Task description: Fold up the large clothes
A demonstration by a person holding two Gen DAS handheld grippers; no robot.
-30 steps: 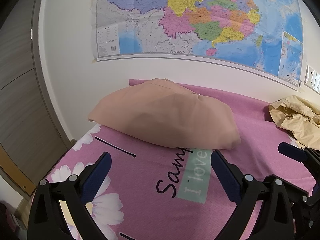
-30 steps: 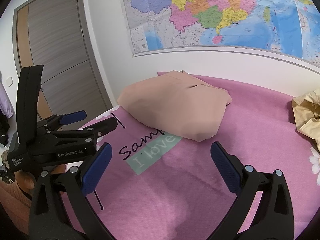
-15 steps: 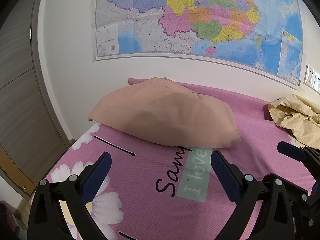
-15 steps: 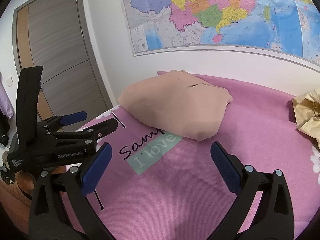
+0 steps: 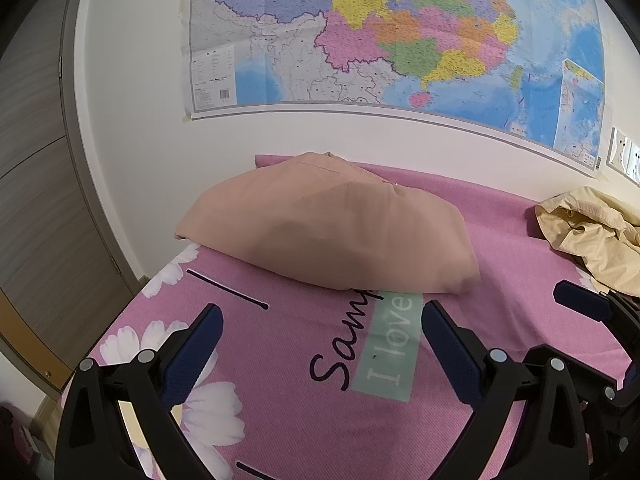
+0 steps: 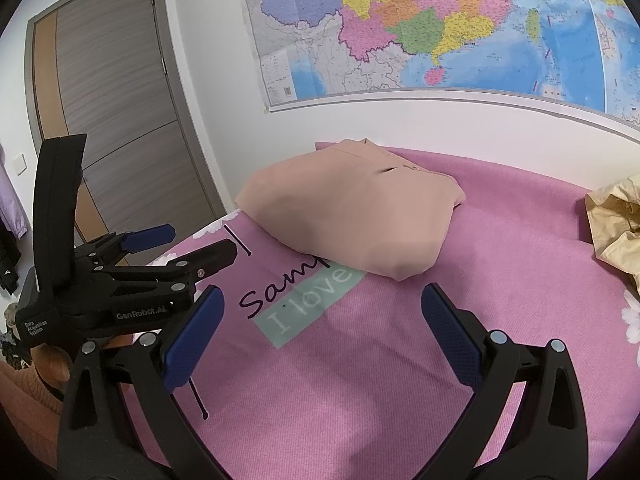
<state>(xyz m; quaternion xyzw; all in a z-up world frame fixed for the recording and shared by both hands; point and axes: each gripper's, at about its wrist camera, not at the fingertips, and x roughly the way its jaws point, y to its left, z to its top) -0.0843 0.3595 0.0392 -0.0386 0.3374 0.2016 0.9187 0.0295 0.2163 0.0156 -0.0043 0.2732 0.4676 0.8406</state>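
On the far side of the pink bedsheet (image 5: pixel 500 240), a folded peach garment (image 5: pixel 332 232) lies; a crumpled cream garment (image 5: pixel 592 236) waits far right. The left gripper (image 5: pixel 320 332) and right gripper (image 6: pixel 320 312) gape empty. Grabbing sheet with cloth could drag the folded pile apart.

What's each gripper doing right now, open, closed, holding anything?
Left gripper: open, holding nothing, above the pink bedsheet.
Right gripper: open, holding nothing, short of the folded peach garment.

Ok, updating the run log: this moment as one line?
left gripper: open | right gripper: open | pink garment: folded | beige garment: crumpled
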